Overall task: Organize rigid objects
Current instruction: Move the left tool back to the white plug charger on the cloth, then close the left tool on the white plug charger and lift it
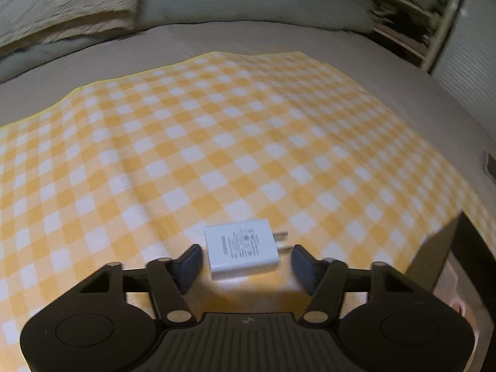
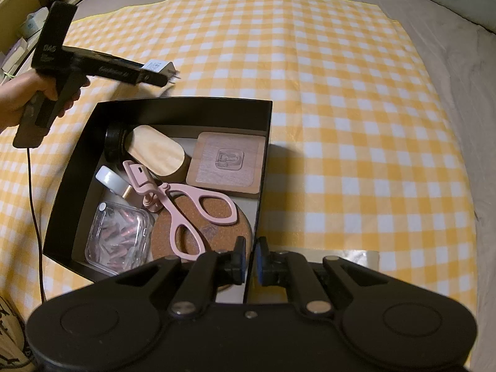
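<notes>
Not much here you can actually read. The left gripper (image 2: 161, 76) has "046" in pale characters on its black body, plus a line of small lettering along the side — too blurry to make out. The white charger (image 1: 241, 252) has a block of fine print and certification marks, illegible. The square wooden coaster (image 2: 228, 162) carries an embossed logo — can't tell what.

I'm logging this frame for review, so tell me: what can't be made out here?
- Small print on the white plug-in charger: too small, left wrist view.
- Round cork coaster: partly hidden under the pink scissors and right gripper, right wrist view.
- Black cardboard box: near wall hidden by that gripper.
- Left gripper: whether it touches the charger.
</notes>
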